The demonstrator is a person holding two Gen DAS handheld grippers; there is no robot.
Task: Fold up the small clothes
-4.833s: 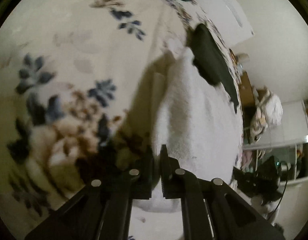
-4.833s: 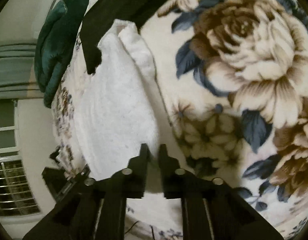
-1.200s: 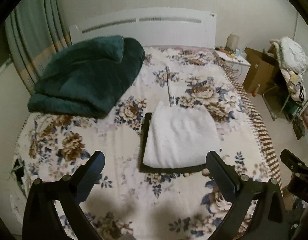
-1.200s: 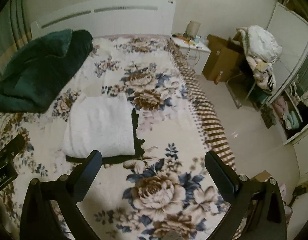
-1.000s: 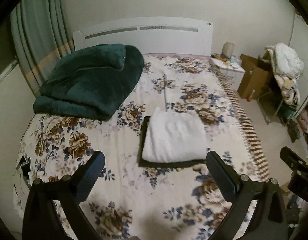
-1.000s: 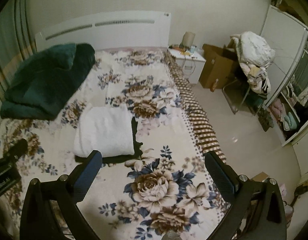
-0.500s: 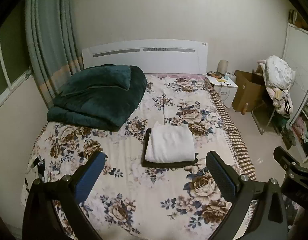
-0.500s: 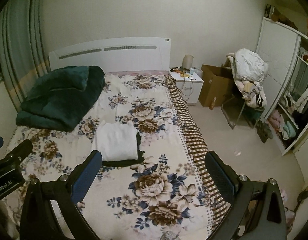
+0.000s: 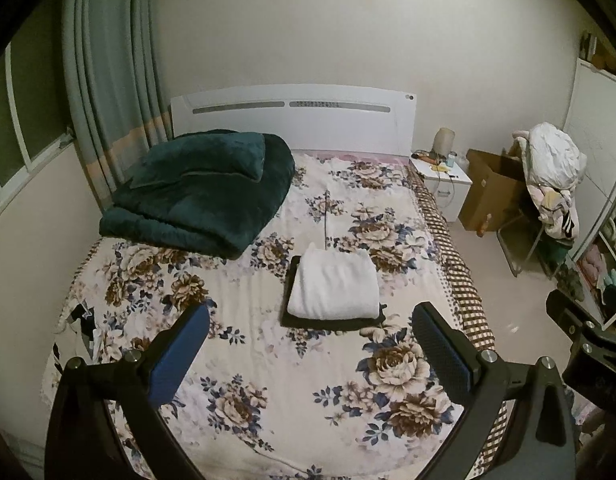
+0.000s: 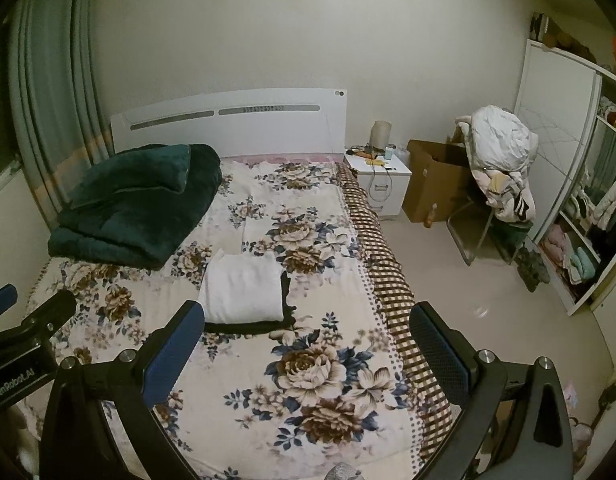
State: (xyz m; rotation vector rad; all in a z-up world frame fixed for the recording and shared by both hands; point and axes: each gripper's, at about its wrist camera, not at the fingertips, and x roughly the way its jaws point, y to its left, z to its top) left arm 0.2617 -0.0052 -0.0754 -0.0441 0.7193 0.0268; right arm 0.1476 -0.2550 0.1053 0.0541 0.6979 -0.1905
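Note:
A folded white garment [image 9: 334, 285] lies on top of a folded black garment [image 9: 328, 323] in the middle of the floral bed [image 9: 248, 360]. The same stack shows in the right wrist view, white garment [image 10: 242, 287] on black garment [image 10: 248, 327]. My left gripper [image 9: 308, 350] is open and empty, held high and well back from the stack. My right gripper [image 10: 304, 350] is open and empty, also far back. The left gripper's body [image 10: 24, 344] shows at the left edge of the right wrist view.
A folded dark green blanket [image 9: 204, 192] lies at the head of the bed by the white headboard [image 9: 292, 118]. A nightstand [image 10: 382, 182], cardboard box [image 10: 432, 184], chair piled with clothes [image 10: 500, 160] and open wardrobe [image 10: 580, 216] stand to the right. Curtains [image 9: 108, 92] hang at left.
Both grippers let go of the white garment, opened wide and pulled up and back from the bed, so the folded stack now looks small and far.

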